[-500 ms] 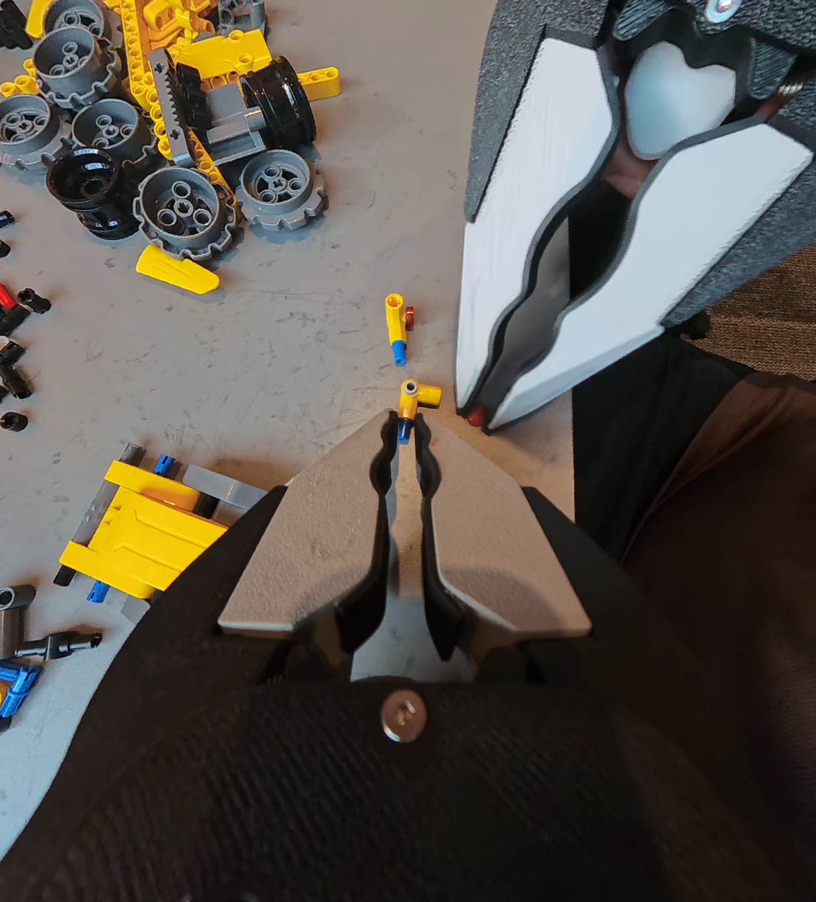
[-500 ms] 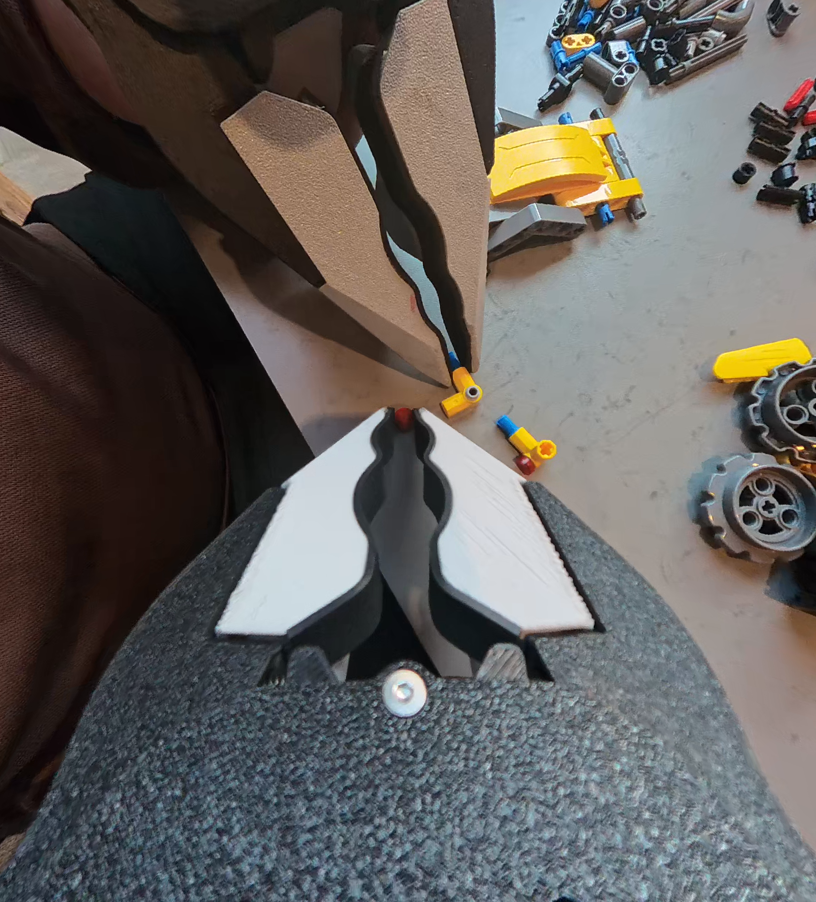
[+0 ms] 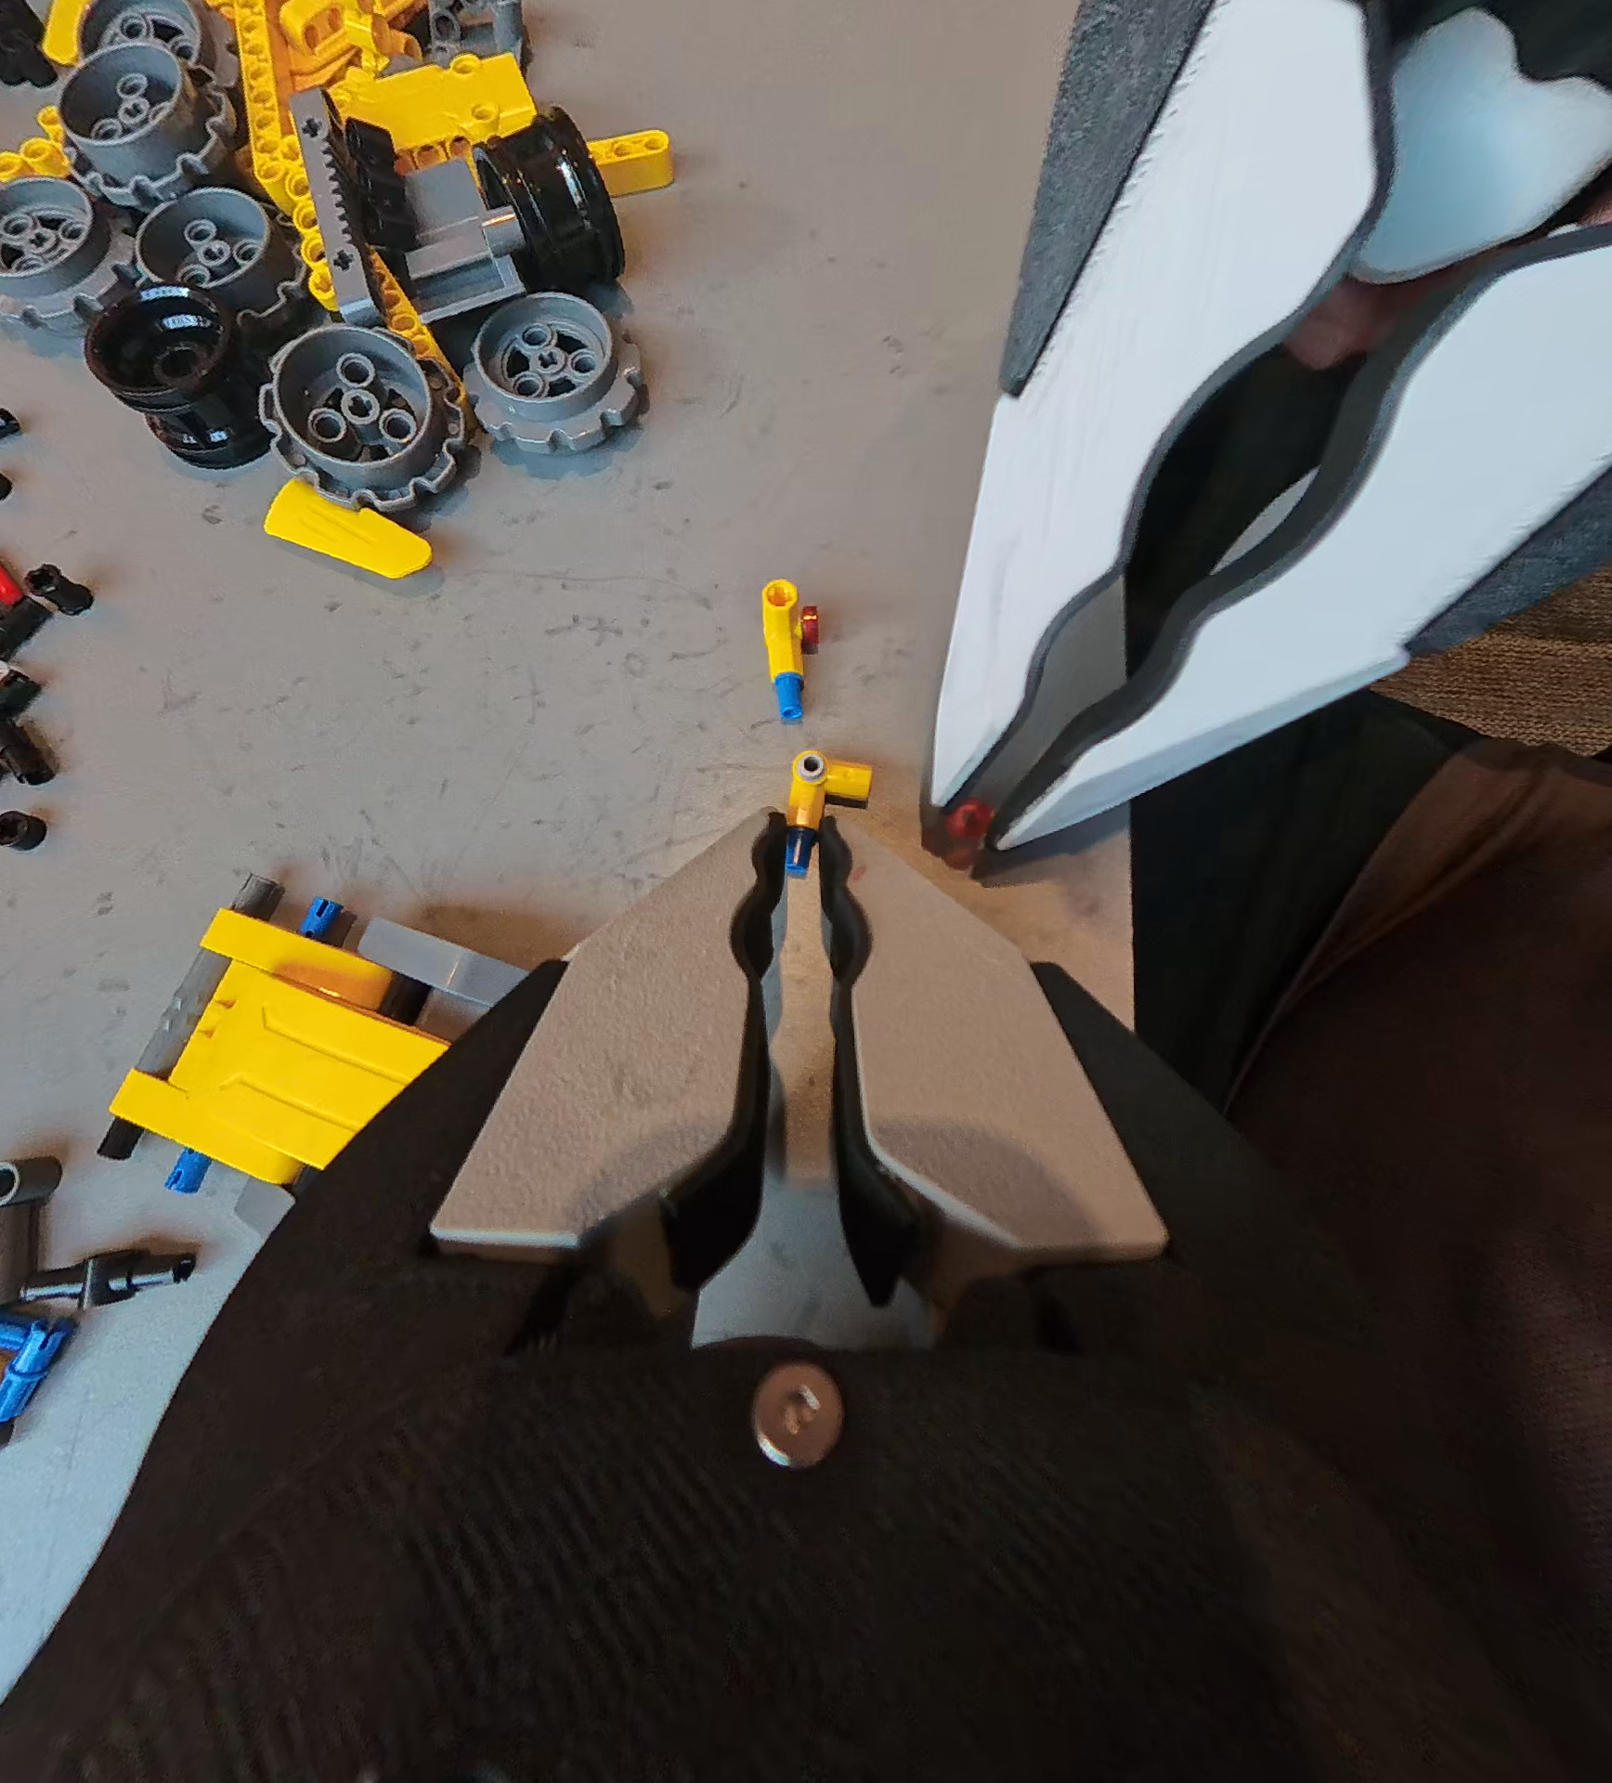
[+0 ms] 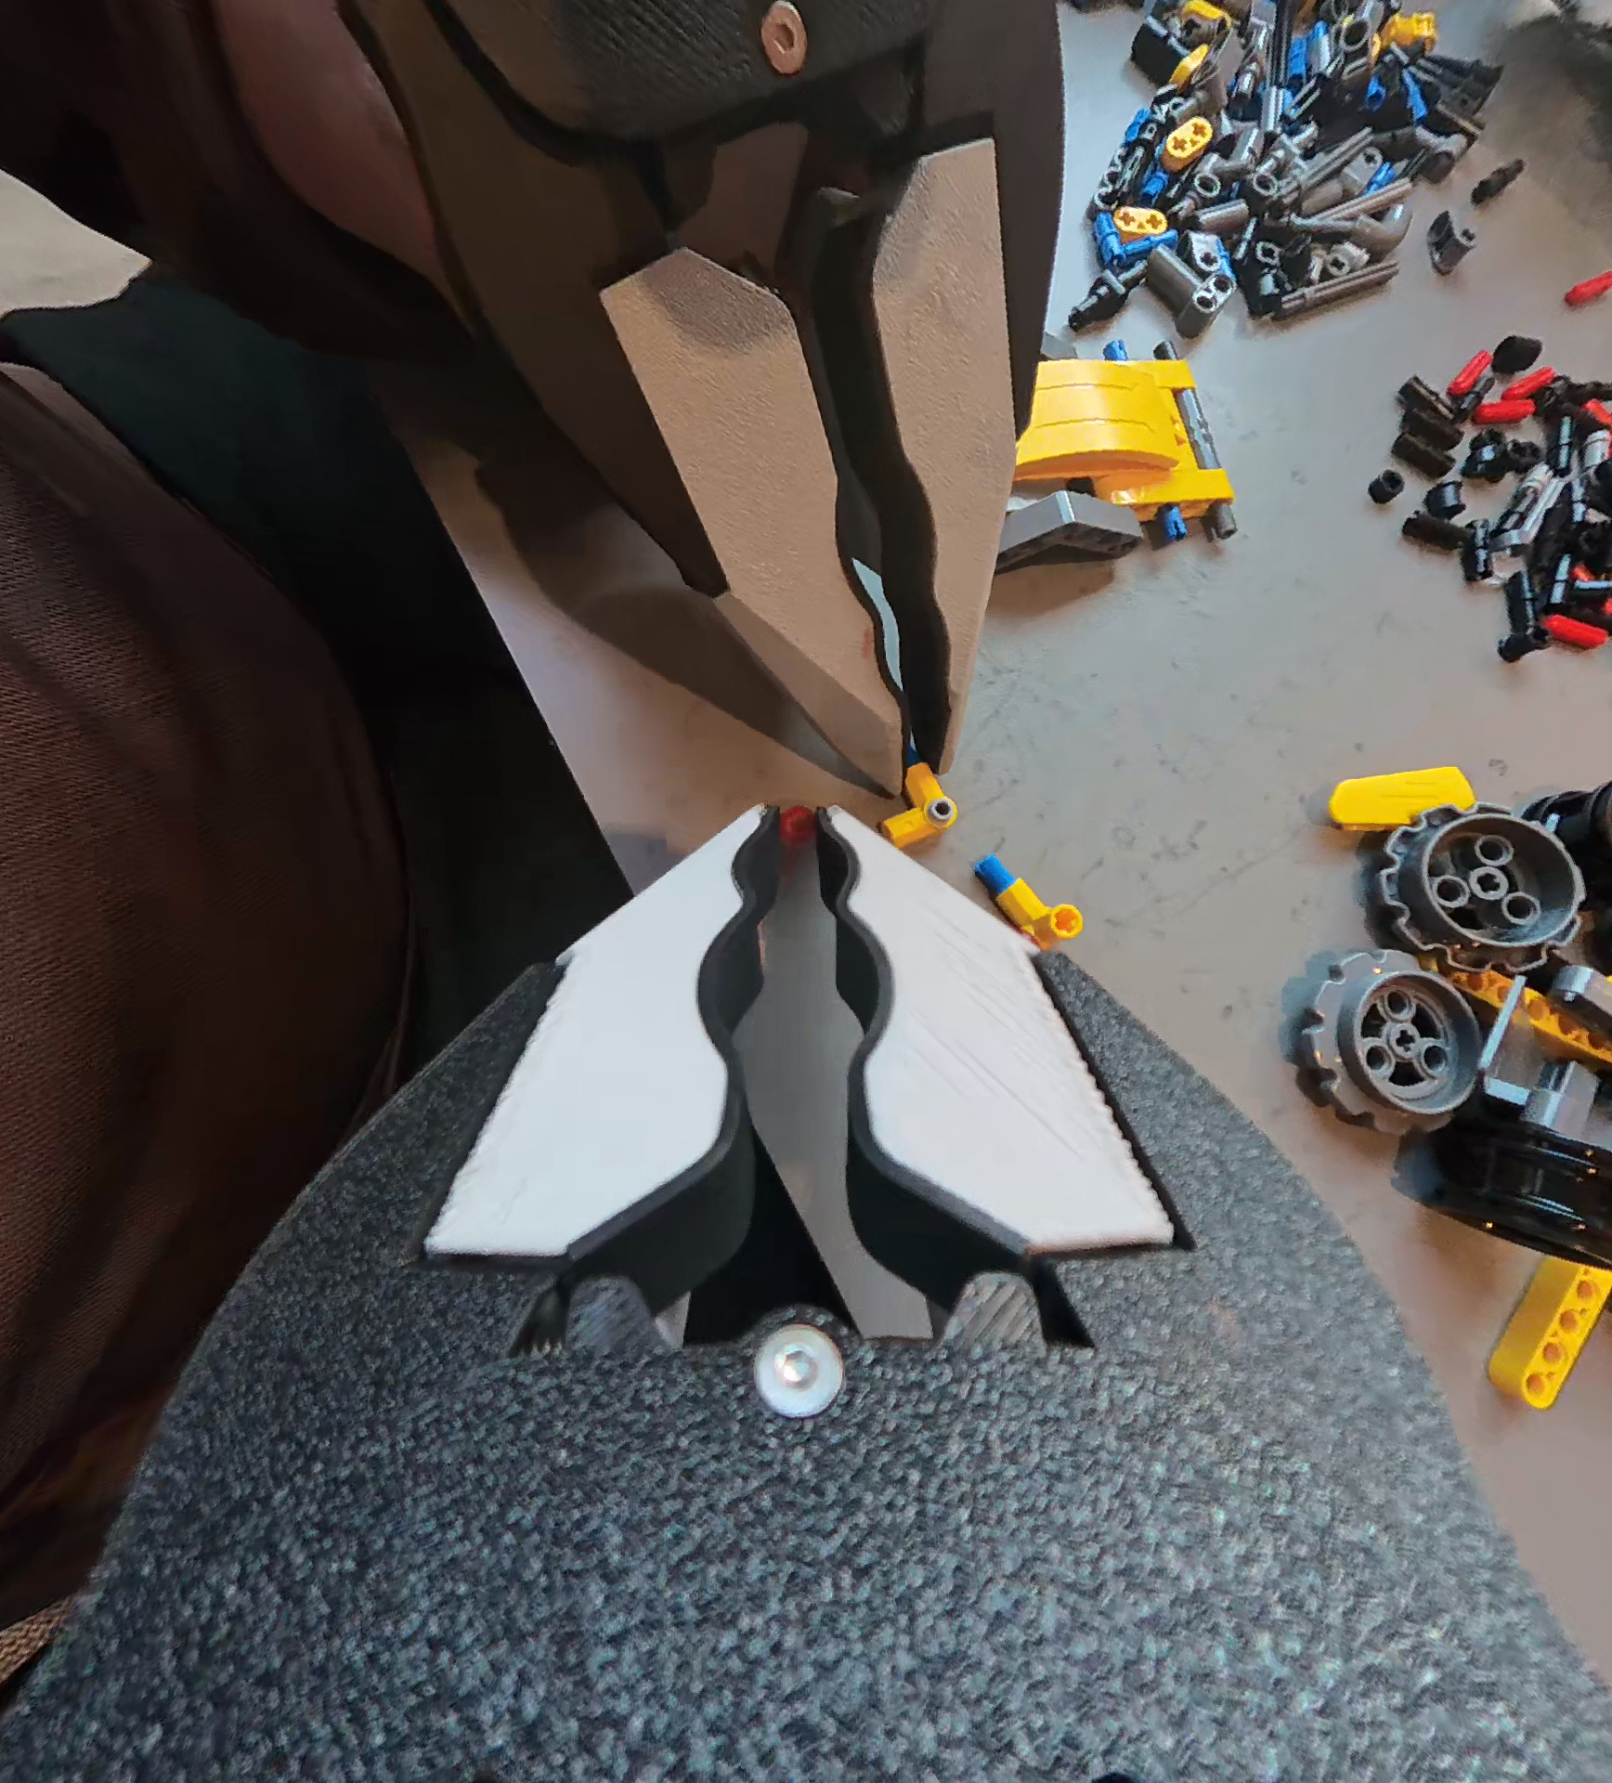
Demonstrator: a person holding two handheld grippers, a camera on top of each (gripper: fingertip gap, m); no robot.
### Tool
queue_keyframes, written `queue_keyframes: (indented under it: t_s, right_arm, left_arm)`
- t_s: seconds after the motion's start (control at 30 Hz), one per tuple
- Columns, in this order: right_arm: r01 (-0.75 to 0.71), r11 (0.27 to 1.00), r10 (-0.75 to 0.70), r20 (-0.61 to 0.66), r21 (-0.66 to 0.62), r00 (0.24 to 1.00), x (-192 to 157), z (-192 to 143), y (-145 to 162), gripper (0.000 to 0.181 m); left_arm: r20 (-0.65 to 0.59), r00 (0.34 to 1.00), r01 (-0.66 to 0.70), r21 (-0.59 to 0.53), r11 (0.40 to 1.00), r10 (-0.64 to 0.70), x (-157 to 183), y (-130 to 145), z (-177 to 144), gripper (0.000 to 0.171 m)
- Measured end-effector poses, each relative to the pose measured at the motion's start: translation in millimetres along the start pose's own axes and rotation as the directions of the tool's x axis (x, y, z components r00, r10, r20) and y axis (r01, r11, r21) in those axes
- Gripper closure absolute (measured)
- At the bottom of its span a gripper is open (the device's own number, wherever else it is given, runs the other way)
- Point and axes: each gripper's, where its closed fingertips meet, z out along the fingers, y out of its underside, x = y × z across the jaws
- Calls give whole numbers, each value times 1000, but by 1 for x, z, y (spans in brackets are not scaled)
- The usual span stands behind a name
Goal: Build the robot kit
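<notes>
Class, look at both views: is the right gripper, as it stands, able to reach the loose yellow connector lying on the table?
Probably yes: the loose yellow connector lies unobstructed beside the right gripper, but its fingers already pinch a small red piece.

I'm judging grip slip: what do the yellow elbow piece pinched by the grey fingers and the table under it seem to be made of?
Yellow elbow piece: looks like hard moulded plastic, smooth and slightly glossy, with crisp edges, a blue pin at one end and a grey one in its socket. Table: a grey, matte hard surface, scuffed with fine dark scratches; possibly laminate or painted board, but the look leaves that open.
</notes>
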Motion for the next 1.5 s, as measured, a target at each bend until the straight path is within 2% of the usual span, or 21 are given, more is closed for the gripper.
queue_keyframes:
  t_s: [0.27, 0.5, 0.67, 1.07, 1.3, 1.5]
  right_arm:
    - [-11, 1000, 12, -26, 16, 1000, 6, -3, -1, 175]
    - [-116, 993, 117, -55, 27, 992, 28, 0, 3, 175]
    - [-110, 994, 111, -53, 24, 992, 29, 5, 2, 175]
    - [-153, 988, 154, 28, -30, 988, 28, 7, 3, 175]
    - [-46, 992, 51, 41, -116, 998, 28, 7, 3, 175]
    - [-7, 992, 14, 51, -124, 999, 28, 8, 2, 175]
  left_arm:
    - [-1, 1000, -1, 0, 1000, 1, 0, 0, 0, 169]
    - [-12, 1000, -12, 0, 1000, 12, 2, 0, 0, 169]
    - [-9, 1000, -15, 0, 1000, 15, 2, 0, 0, 169]
    - [-14, 1000, -16, 0, 1000, 16, 3, 0, -1, 168]
    - [-24, 999, -41, 12, 999, 42, 6, -1, -3, 168]
    - [-89, 994, 68, 74, 995, -61, 2, -9, -9, 171]
